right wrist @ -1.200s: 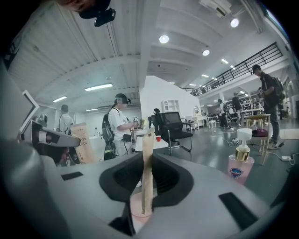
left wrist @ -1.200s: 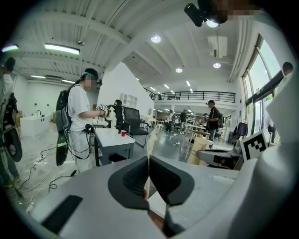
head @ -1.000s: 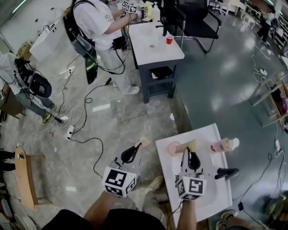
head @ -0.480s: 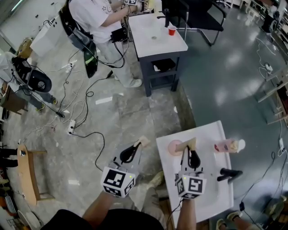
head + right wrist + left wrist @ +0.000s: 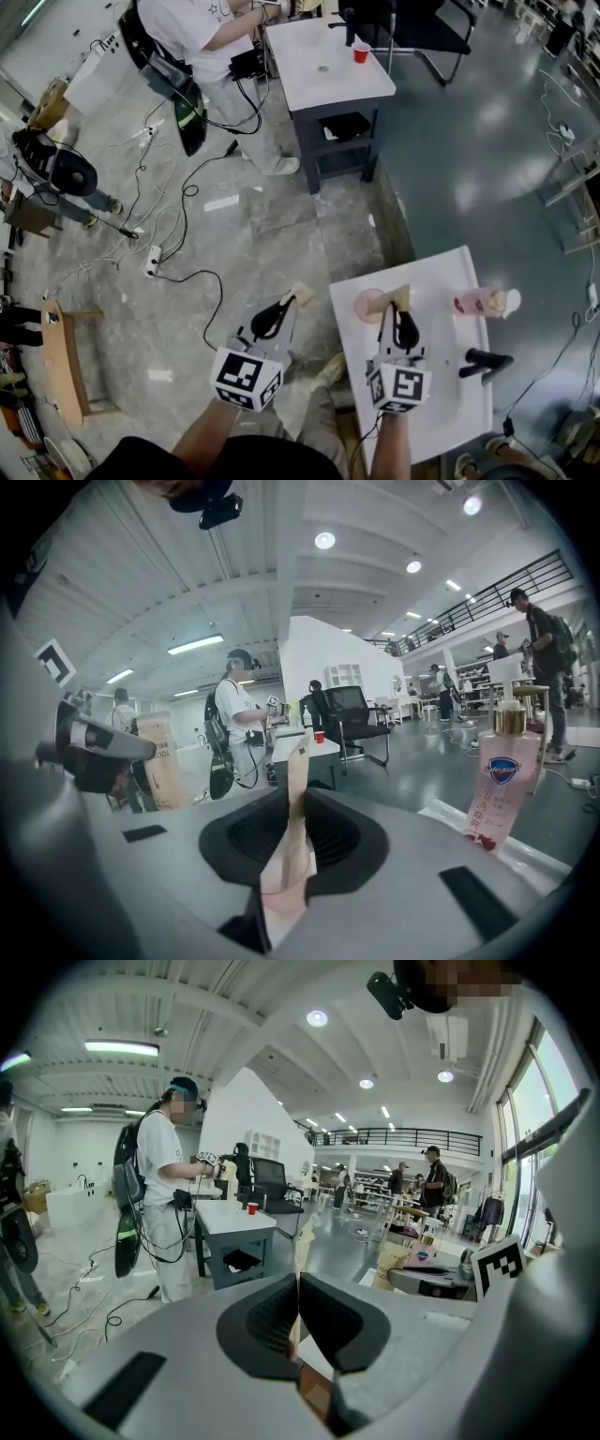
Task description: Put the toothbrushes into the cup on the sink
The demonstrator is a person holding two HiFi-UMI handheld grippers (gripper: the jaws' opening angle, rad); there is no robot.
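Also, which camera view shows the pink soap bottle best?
The right gripper view: the pink soap bottle stands upright and close, with its label and pump clear. The head view shows it small, from above, on the sink. The left gripper view shows at most a half-hidden patch of its label.

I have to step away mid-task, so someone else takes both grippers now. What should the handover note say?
Left gripper: shut on a toothbrush pack, over the floor left of the sink.
Right gripper: shut on a second toothbrush pack, above the sink, its tip beside the pink cup.
The cup stands at the sink's far left corner; the soap bottle and black faucet are to its right.
Done: both packs in hand.
Left: put each into the cup.
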